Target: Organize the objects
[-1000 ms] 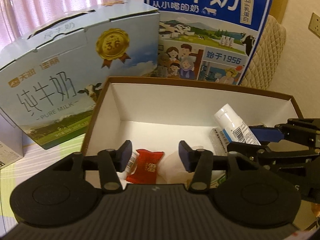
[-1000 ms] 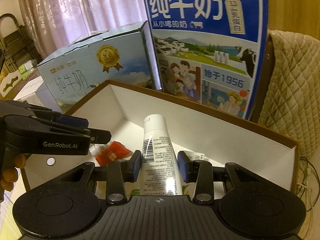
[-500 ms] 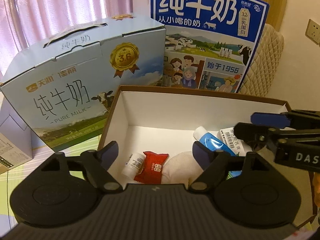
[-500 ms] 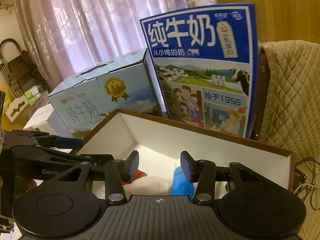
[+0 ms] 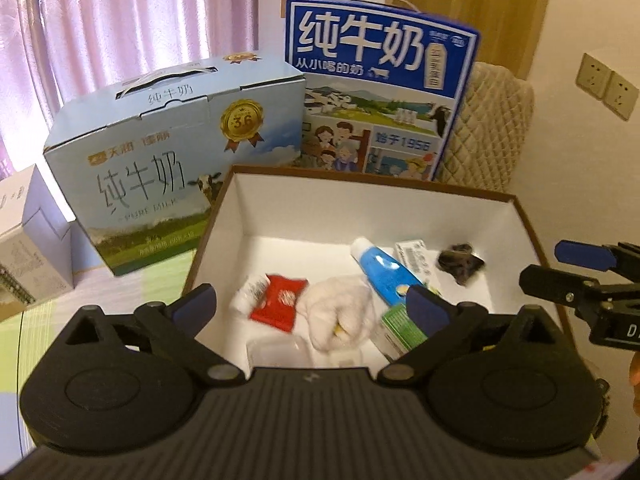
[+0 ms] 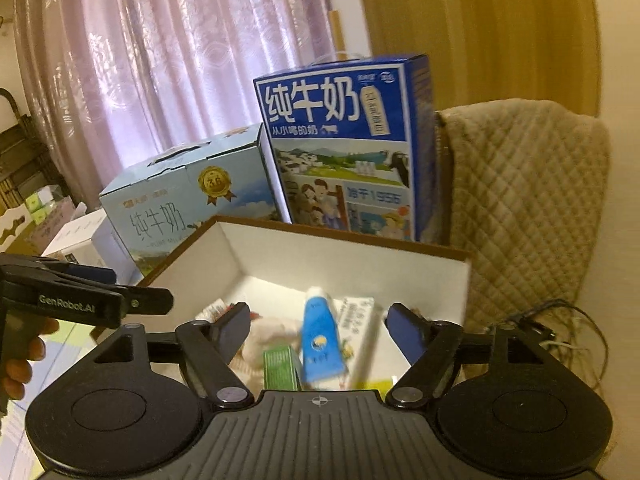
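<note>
Right wrist view: the right gripper [image 6: 318, 326] has released the blue tube [image 6: 320, 342], which now lies inside the box [image 6: 340, 254]; its jaws are spread and empty. The left gripper [image 5: 310, 306] is likewise spread, holding nothing. Placement appears complete; another object probably follows.

We see the left gripper [image 5: 310, 302] and right gripper [image 6: 318, 326] as matching matte-black bodies: ribbed central housing, two round discs, triangular cut-out linkages with silver pivot screws, and blue finger pads [image 5: 198, 304]. White "GenRobot.AI" lettering marks one side. Bare fingers [image 6: 20, 360] of the hand show.
</note>
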The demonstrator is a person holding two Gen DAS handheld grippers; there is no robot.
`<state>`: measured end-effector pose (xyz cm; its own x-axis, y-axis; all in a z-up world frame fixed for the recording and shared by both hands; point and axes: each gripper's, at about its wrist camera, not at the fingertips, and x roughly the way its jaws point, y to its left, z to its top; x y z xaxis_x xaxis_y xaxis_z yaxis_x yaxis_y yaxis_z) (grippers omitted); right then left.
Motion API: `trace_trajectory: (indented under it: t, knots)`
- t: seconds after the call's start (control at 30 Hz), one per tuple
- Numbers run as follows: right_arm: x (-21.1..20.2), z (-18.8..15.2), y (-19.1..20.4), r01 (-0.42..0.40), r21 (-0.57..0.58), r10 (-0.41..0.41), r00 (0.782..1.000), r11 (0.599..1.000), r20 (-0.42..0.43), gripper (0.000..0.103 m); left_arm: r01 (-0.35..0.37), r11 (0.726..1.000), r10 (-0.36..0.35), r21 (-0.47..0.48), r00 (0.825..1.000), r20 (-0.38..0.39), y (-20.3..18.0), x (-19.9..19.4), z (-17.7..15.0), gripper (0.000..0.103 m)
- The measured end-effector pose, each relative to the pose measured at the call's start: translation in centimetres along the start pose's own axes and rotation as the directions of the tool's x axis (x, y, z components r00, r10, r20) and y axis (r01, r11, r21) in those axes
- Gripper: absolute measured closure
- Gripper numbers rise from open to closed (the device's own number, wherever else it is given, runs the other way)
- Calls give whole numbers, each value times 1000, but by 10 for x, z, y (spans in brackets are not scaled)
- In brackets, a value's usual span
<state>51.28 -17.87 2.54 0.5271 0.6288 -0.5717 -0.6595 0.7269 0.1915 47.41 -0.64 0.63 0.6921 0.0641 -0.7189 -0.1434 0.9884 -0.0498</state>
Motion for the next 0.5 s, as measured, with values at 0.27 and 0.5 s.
trace_trajectory:
  t: [0.27, 0.5]
  knots:
    - [-55, -26, 4, 20, 25, -21, 999, 999, 30, 25, 3, 1000, -3, -23, 1000, 25, -12, -52, -34, 1]
    - [-94, -40, 11, -6, 66, 3, 999, 998, 33, 23, -2, 999, 3, -50, 999, 34, -19, -94, -67, 1]
